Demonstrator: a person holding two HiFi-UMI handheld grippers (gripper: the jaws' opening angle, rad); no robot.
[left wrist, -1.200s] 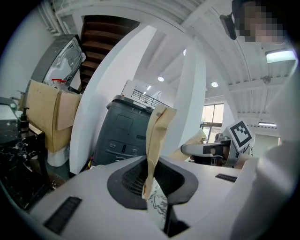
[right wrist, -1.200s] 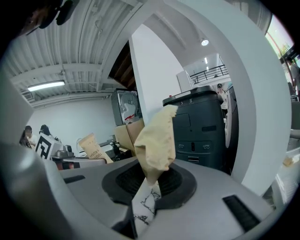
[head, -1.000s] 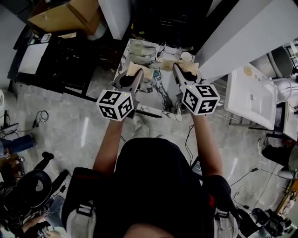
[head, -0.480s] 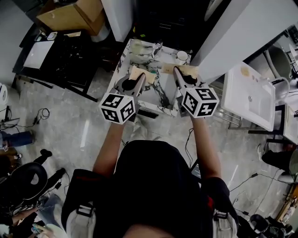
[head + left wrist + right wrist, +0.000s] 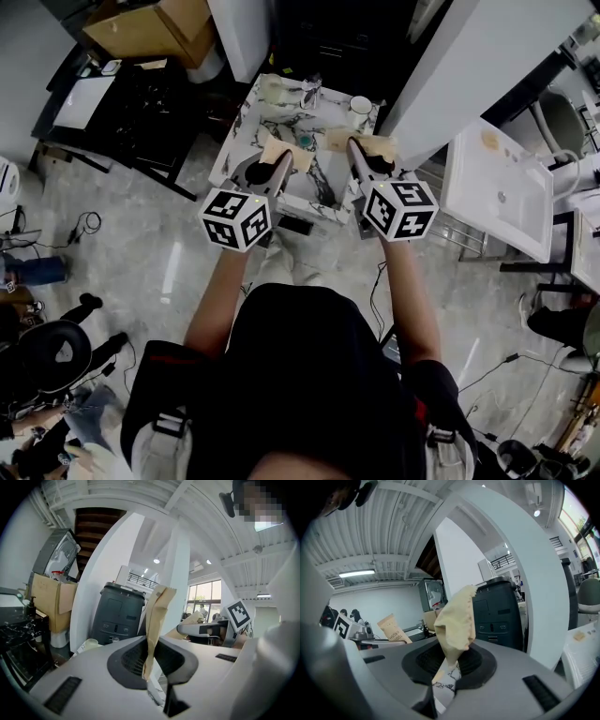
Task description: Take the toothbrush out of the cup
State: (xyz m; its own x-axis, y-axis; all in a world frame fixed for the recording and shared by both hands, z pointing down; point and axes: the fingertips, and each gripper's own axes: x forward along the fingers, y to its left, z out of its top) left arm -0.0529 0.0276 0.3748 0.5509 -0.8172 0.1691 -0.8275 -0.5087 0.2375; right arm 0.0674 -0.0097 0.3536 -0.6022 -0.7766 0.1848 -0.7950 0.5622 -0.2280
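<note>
In the head view my left gripper [image 5: 283, 159] is shut on a tan paper packet [image 5: 275, 148] over the marble table [image 5: 246, 117]. My right gripper [image 5: 355, 147] is shut on a second tan packet [image 5: 378, 143]. A white cup [image 5: 359, 106] stands at the table's far right, just beyond the right packet. No toothbrush shows in it. In the left gripper view the packet [image 5: 157, 616] stands up between the jaws, and the cup [image 5: 89, 643] shows low at the left. In the right gripper view the crumpled packet [image 5: 457, 620] is pinched between the jaws, and the left gripper's printed packet [image 5: 393, 628] shows at the left.
A clear glass [image 5: 310, 90] and a small teal round thing [image 5: 305, 141] sit on the marble table. A white washbasin [image 5: 495, 192] stands to the right, a dark bench [image 5: 131, 103] and cardboard boxes [image 5: 150, 23] to the left. Cables lie on the floor.
Both grippers, still shut on their packets, have drawn back a little from the table's far edge and the cup. The whole view has shifted with the person.
</note>
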